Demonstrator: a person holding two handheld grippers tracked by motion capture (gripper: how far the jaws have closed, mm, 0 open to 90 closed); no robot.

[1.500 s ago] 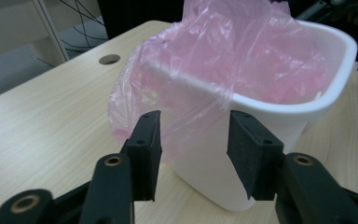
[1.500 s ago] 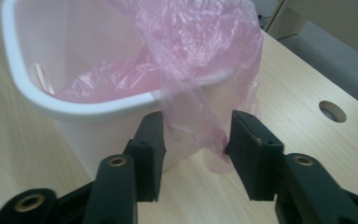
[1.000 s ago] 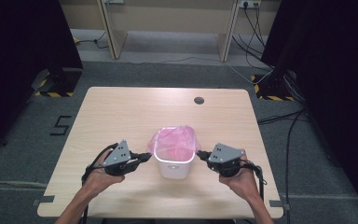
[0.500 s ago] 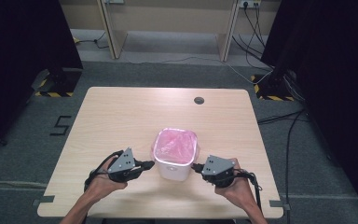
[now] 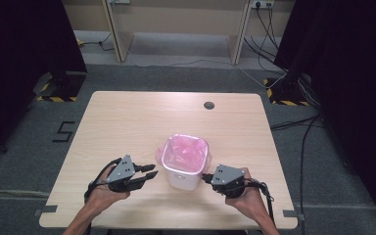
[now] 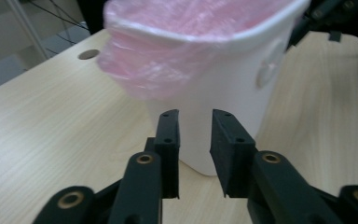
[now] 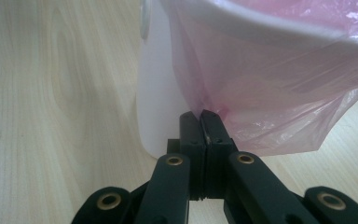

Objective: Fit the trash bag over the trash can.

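A white plastic bin [image 5: 181, 180] lined with a pink bag [image 5: 186, 152] stands near the front of the wooden table [image 5: 127, 117]. My left gripper [image 5: 151, 174] sits just left of the bin, open and holding nothing. In the left gripper view its jaws [image 6: 194, 135] are parted in front of the bin wall [image 6: 233, 93], below the bag's overhang [image 6: 168, 70]. My right gripper [image 5: 205, 177] is at the bin's right side. In the right gripper view it [image 7: 201, 116] is shut on the hanging edge of the bag [image 7: 270, 93], beside the bin wall [image 7: 156, 107].
A dark cable hole [image 5: 209, 105] sits in the table's far half. Black curtains [image 5: 24, 44] flank both sides, and cables [image 5: 293, 122] trail on the grey floor at the right. Both hands rest close to the front table edge [image 5: 166, 226].
The bag stood puffed above the rim; now it lies drawn down over it. Both grippers have dropped lower beside the bin, and the left one has come off the bag.
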